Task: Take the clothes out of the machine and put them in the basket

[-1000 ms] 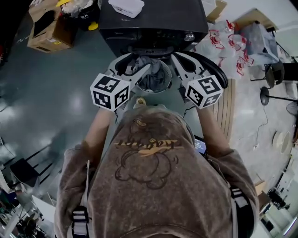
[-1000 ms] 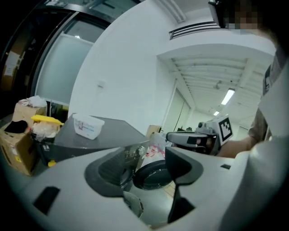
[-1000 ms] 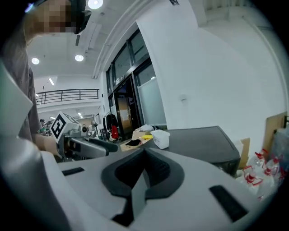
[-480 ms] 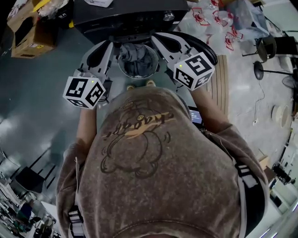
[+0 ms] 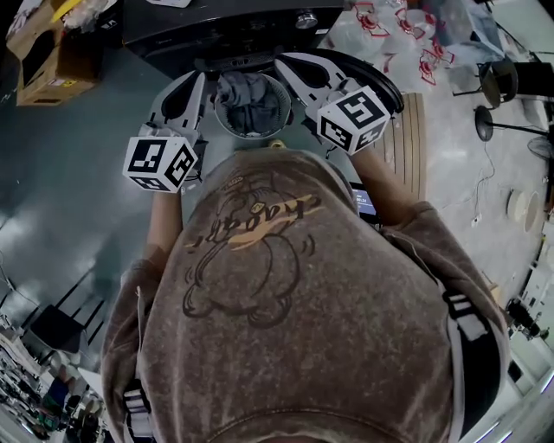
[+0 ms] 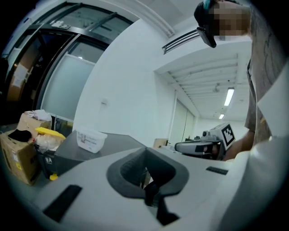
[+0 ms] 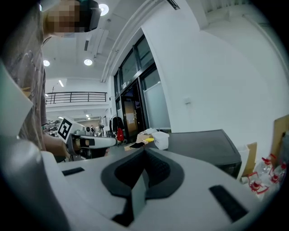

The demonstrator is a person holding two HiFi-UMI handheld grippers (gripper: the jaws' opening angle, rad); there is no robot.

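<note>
underfoot, a glossy dark teal floor [image 5: 78,173] was seen on the left side of the head view, and a paler floor [image 5: 467,182] on the right, with a ribbed wooden strip [image 5: 407,143] laid between them. white walls [image 6: 135,81] and dark-framed glazing [image 6: 58,76] were shown in the left gripper view. a black machine [image 5: 225,26] was stood at the top of the head view, and a clear plastic box [image 6: 90,140] was set on its flat top. a cardboard box [image 5: 48,60] was placed on the floor to the machine's left, and clear bags with red print [image 5: 407,43] were piled to its right.

just in front of the machine a round pale-rimmed tub [image 5: 227,128] was seen, filled with crumpled grey clothes [image 5: 251,99]; whether it was the basket or the machine's drum could not be told. the tub was flanked by the two grippers, one at each side of its rim.

the left gripper [image 5: 201,78] was held level beside the tub, apart from the clothes. its jaws had just been closing and were pressed together with nothing between them. the right gripper [image 5: 281,59] was likewise clenched, its tips near the tub's far edge, and no cloth was seen caught in it.
</note>
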